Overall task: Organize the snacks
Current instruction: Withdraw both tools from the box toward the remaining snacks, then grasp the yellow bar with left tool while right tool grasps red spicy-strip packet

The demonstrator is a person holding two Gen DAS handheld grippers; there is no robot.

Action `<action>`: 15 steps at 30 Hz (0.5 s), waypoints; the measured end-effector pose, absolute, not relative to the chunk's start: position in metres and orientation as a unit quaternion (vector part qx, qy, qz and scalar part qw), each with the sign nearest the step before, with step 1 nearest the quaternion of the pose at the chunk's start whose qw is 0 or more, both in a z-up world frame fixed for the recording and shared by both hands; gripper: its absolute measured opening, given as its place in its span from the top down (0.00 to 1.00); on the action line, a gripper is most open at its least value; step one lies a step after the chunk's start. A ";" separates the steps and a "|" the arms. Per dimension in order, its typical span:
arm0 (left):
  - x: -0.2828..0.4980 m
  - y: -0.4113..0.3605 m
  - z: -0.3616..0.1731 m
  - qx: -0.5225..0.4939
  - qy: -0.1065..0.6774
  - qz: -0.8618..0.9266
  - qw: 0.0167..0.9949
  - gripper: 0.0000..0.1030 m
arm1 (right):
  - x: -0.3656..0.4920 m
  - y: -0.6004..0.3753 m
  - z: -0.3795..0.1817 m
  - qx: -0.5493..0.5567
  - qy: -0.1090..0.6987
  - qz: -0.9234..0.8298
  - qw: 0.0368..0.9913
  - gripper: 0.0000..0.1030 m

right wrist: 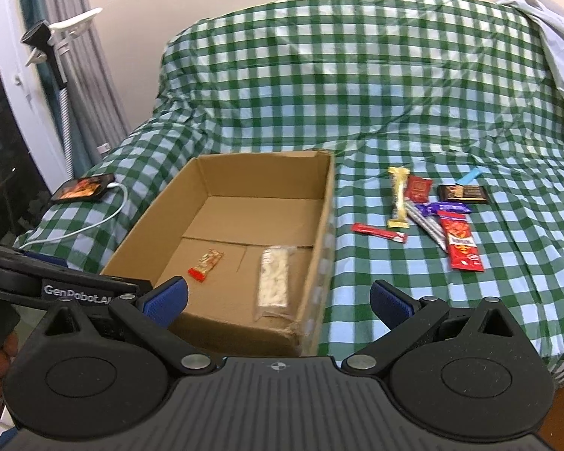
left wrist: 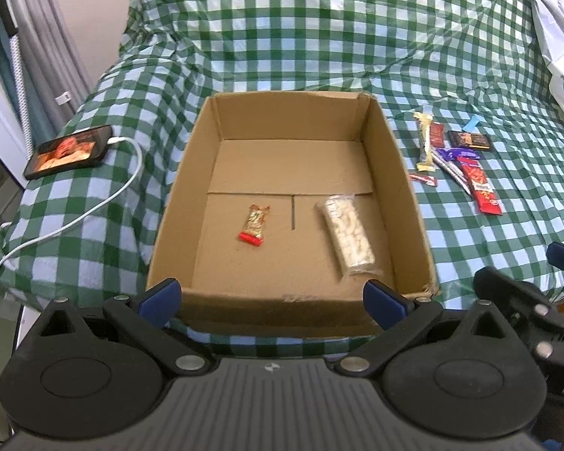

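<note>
An open cardboard box [left wrist: 410, 191] [right wrist: 321, 248] sits on the checked cloth. Inside lie a small gold and red snack [left wrist: 254, 224] [right wrist: 206, 264] and a clear pack of white puffed snack [left wrist: 347, 235] [right wrist: 273, 277]. To the right of the box lie several loose snacks: a pale yellow bar [left wrist: 423, 141] [right wrist: 398, 197], a long red packet [left wrist: 481, 186] [right wrist: 460, 246], a small red stick [left wrist: 423, 179] [right wrist: 379, 232] and a dark chocolate bar [left wrist: 469, 140] [right wrist: 462, 193]. My left gripper [left wrist: 272, 297] hangs open at the box's near wall, holding nothing. My right gripper [right wrist: 278, 298] is open over the box's near right corner.
A phone [left wrist: 68, 152] [right wrist: 83, 188] with a white charging cable [left wrist: 94, 210] lies at the bed's left edge. Curtains and a clip stand [right wrist: 52, 49] are at the far left. A white plastic bag [left wrist: 560, 37] lies at the right. The left gripper's body [right wrist: 56, 282] shows beside the box.
</note>
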State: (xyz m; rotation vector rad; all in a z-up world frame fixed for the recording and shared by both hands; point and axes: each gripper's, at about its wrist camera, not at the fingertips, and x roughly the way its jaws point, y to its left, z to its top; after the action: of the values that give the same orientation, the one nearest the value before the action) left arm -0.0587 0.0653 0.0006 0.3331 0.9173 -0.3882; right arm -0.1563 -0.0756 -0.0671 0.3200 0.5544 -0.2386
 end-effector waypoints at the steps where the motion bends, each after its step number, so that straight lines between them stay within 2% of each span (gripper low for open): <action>1: -0.057 0.061 0.001 0.159 0.438 -0.188 0.865 0.00 | -0.158 -0.081 -0.068 0.159 0.268 -0.123 0.942 0.01; 8: -0.042 0.003 0.011 0.179 0.423 -0.216 0.862 0.00 | -0.169 -0.144 -0.085 0.188 0.245 -0.200 0.930 0.01; 15: -0.016 -0.087 0.011 0.212 0.412 -0.245 0.852 0.00 | -0.177 -0.225 -0.100 0.211 0.244 -0.275 0.906 0.01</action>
State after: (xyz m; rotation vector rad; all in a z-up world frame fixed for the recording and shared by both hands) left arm -0.0159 -0.0870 0.0107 0.4472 0.8673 -0.5156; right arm -0.1775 -0.2253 -0.0997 0.4348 0.5037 -0.5678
